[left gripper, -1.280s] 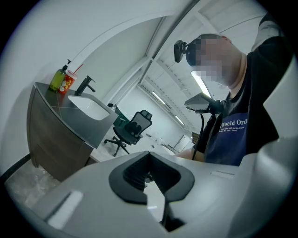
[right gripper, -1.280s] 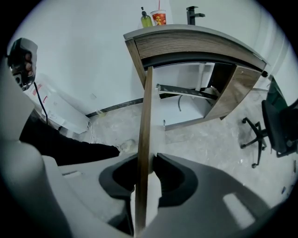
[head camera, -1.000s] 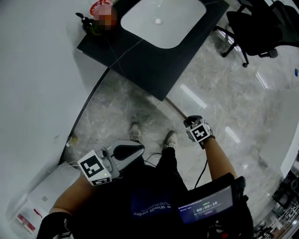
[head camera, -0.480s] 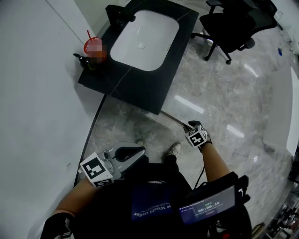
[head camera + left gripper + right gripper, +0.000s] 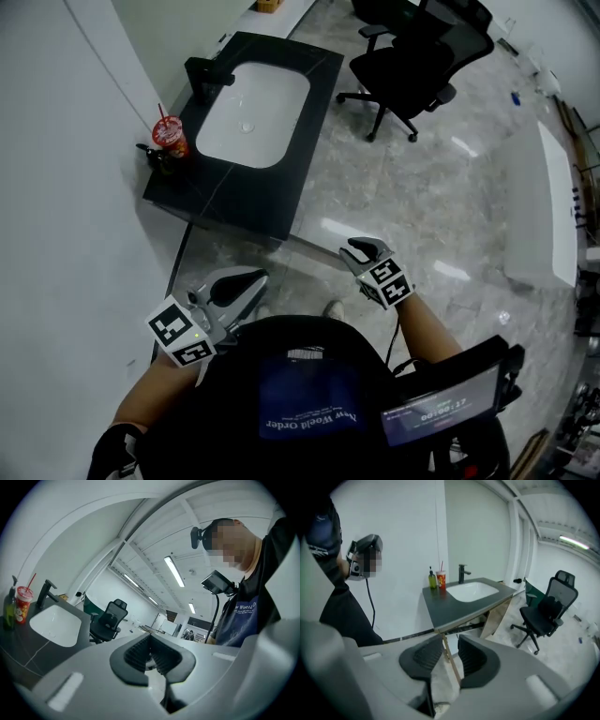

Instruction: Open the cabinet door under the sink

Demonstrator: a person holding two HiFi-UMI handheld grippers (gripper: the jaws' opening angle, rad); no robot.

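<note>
glossy floor [image 5: 450, 187]; cabinet door [image 5: 453, 665] edge between right tool's [image 5: 450, 639] parted jaws

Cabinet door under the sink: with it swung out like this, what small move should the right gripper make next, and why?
Probably just draw the right gripper back clear and stop. The cabinet door already stands swung out from under the sink. Its thin edge shows in the gap between the open jaws, with neither pad touching it, so no further pull seems needed.
</note>
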